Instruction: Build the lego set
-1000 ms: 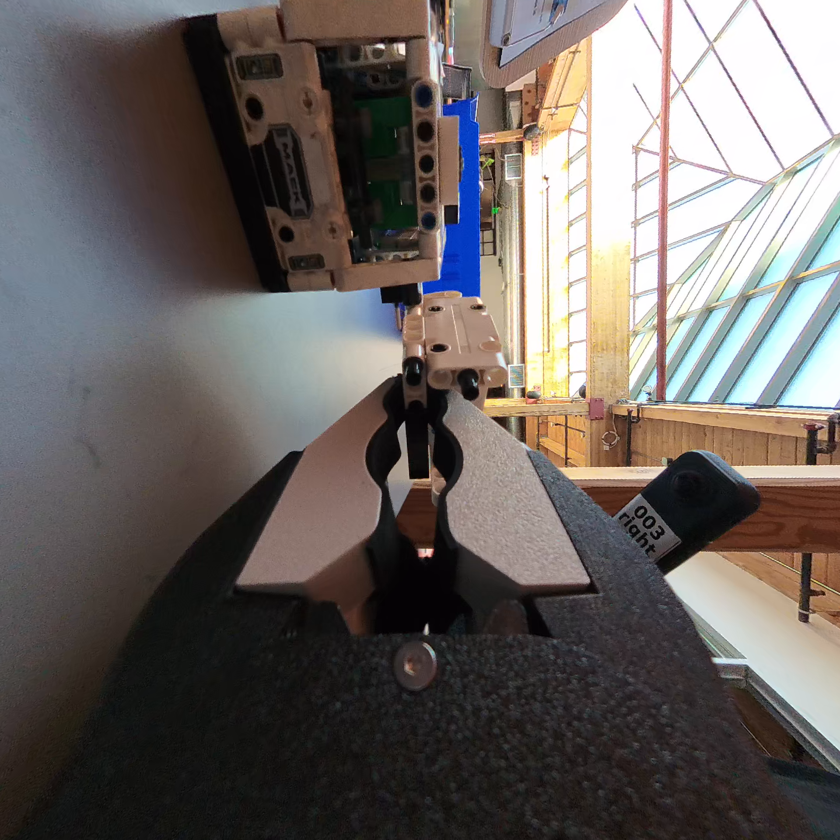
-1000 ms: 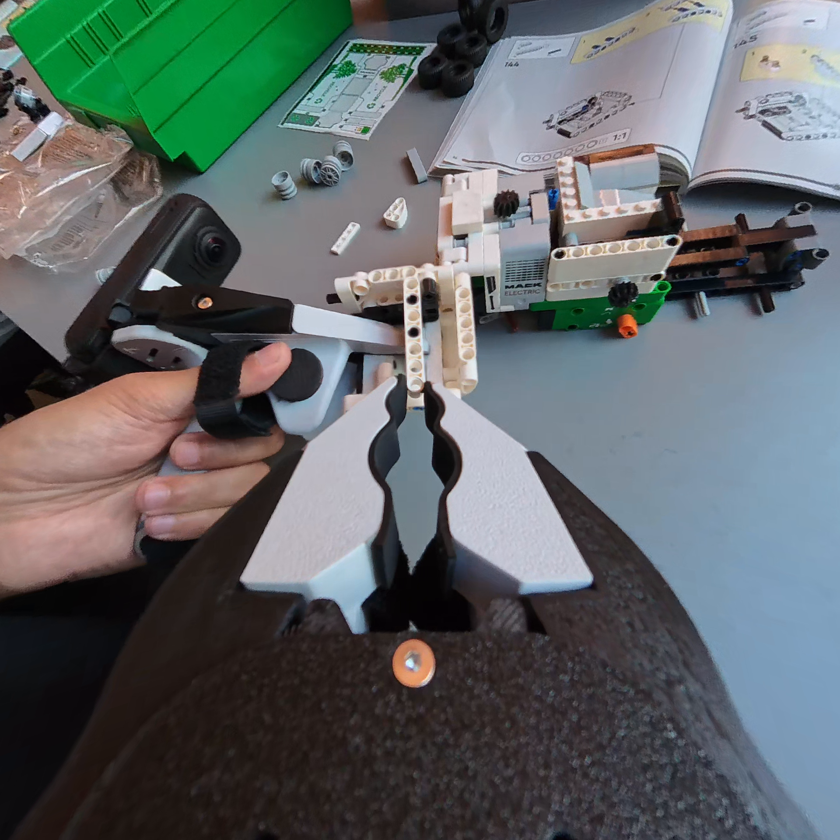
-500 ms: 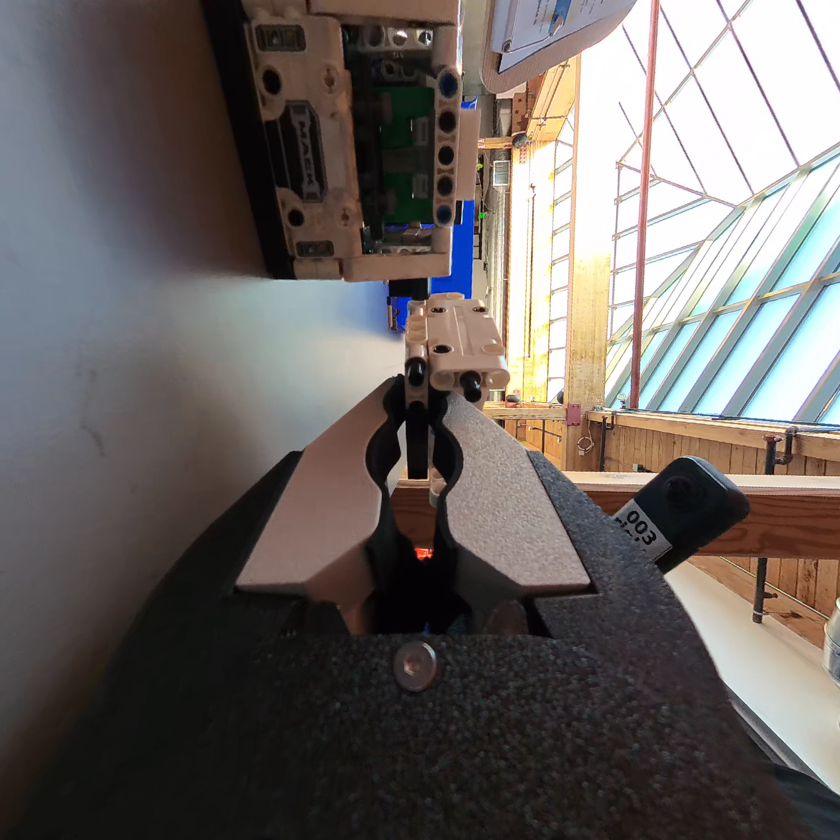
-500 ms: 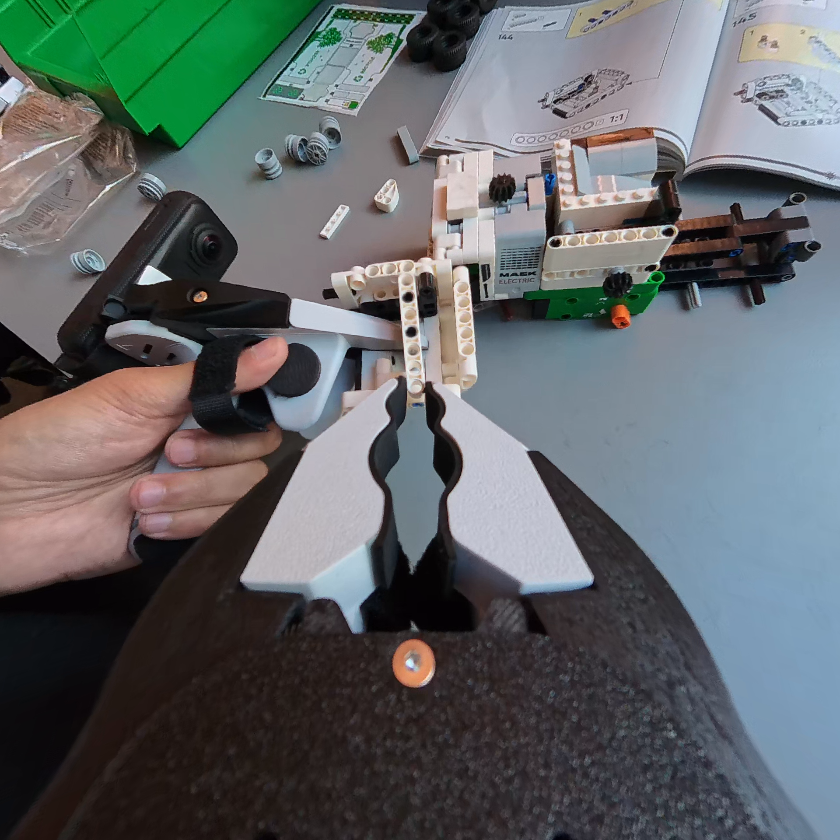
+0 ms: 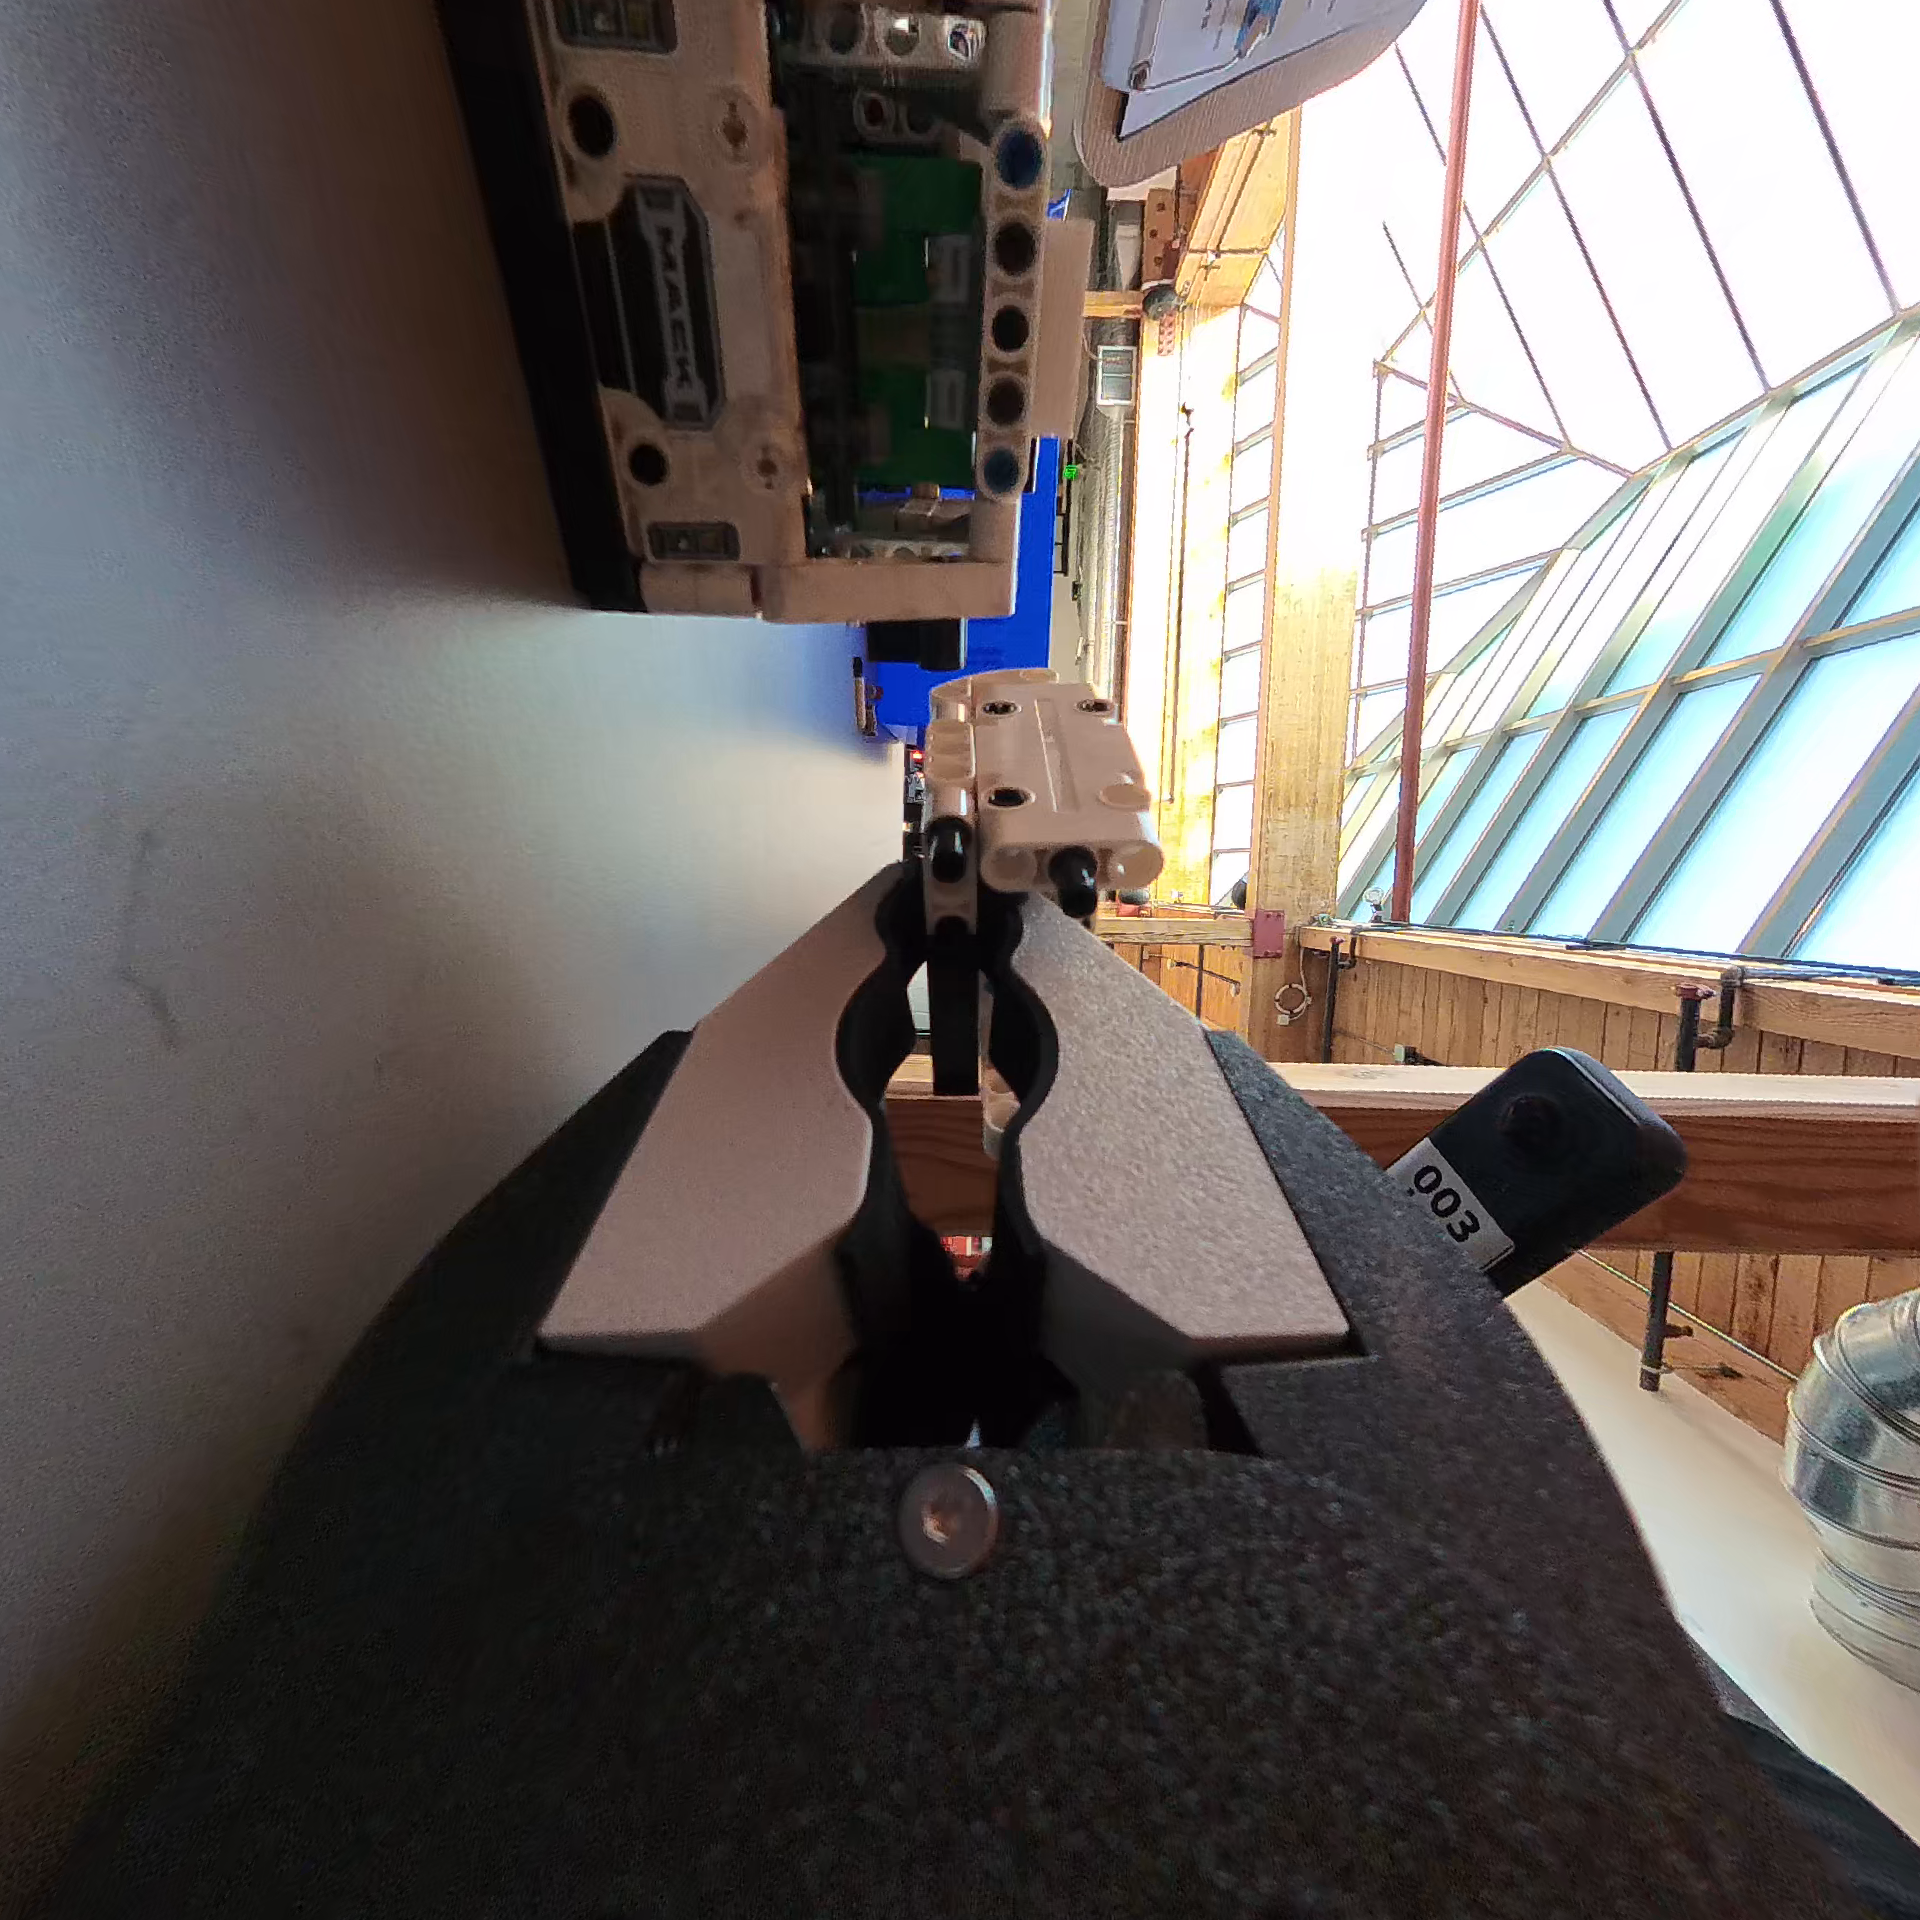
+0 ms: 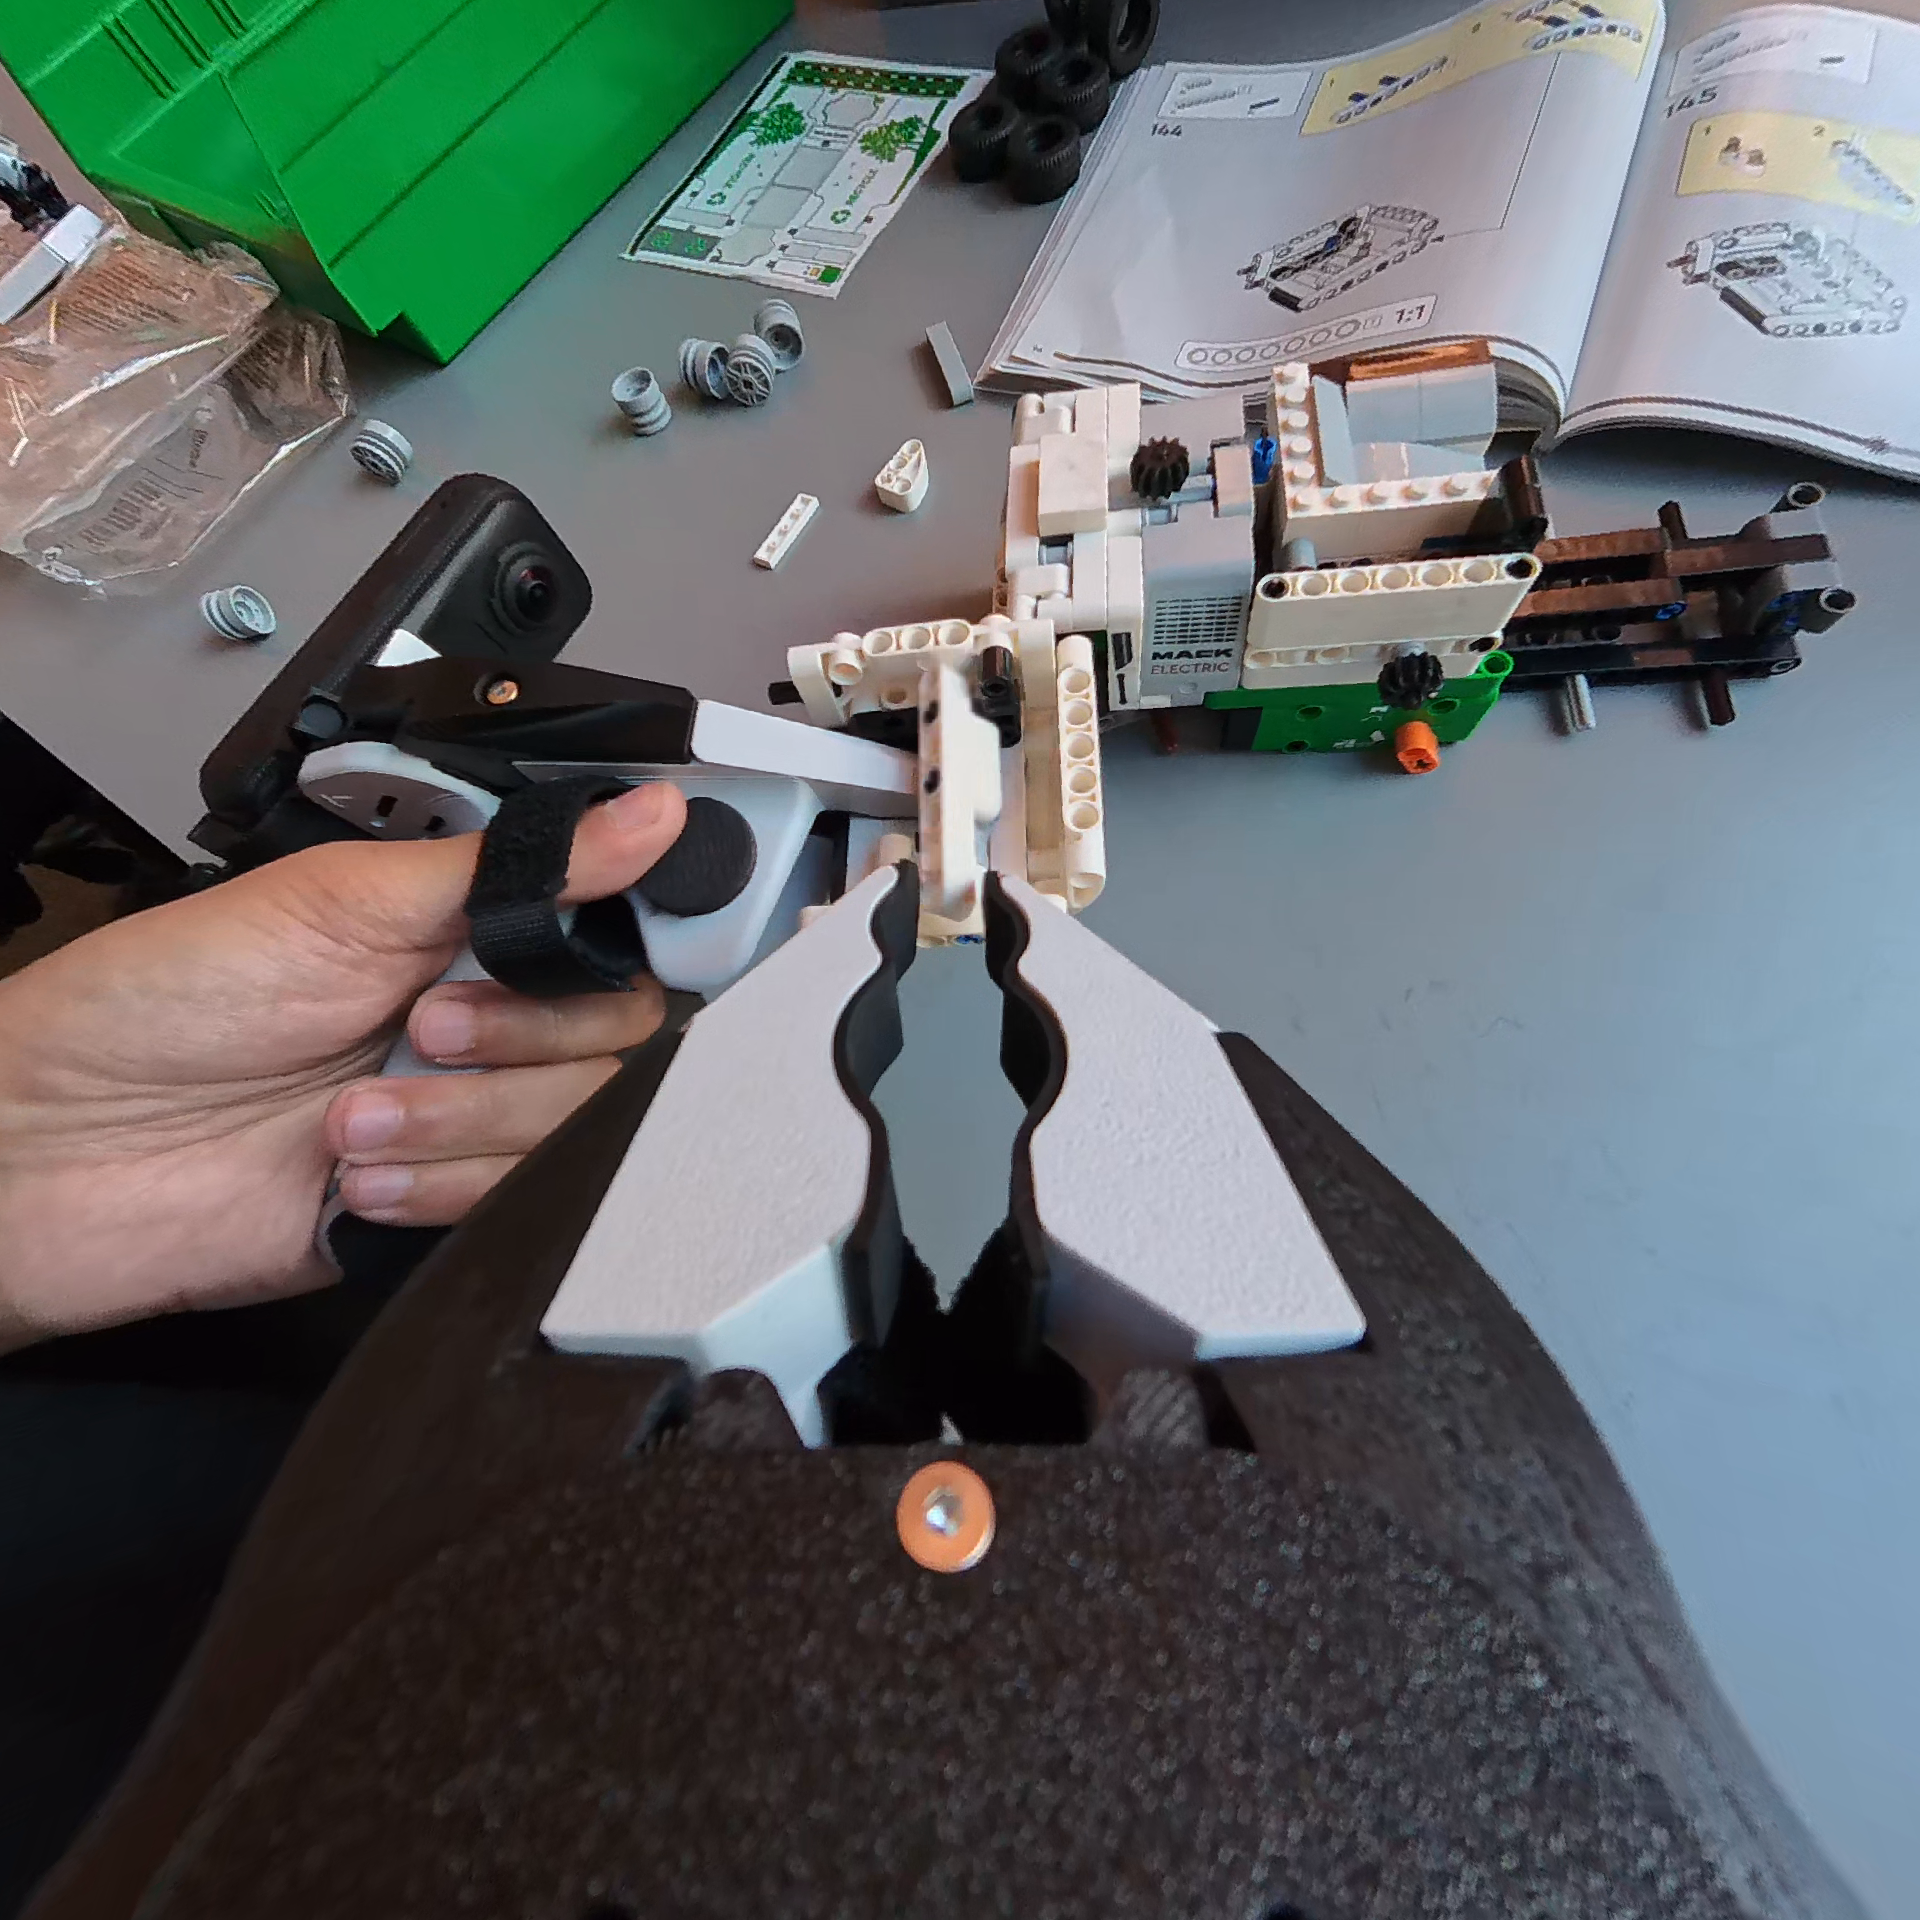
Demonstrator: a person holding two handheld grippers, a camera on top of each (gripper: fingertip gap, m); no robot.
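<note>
Closer to the truck [image 5: 790, 312], both hand-held grippers [image 5: 954, 914] [image 6: 951, 894] pinch one white subassembly [image 6: 966, 769].

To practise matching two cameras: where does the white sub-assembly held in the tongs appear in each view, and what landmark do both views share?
Left wrist view: white sub-assembly just above centre, at the left tongs tips.
Right wrist view: centre, gripped by both tongs; right tongs below it.
Shared landmark: the truck on the table.

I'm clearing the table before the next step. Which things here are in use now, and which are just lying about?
In use: white sub-assembly, held by left gripper and right gripper; truck chassis; instruction booklet.

Lying about: green bin, sticker sheet, black tyres, grey wheel hubs, plastic bag.
</note>
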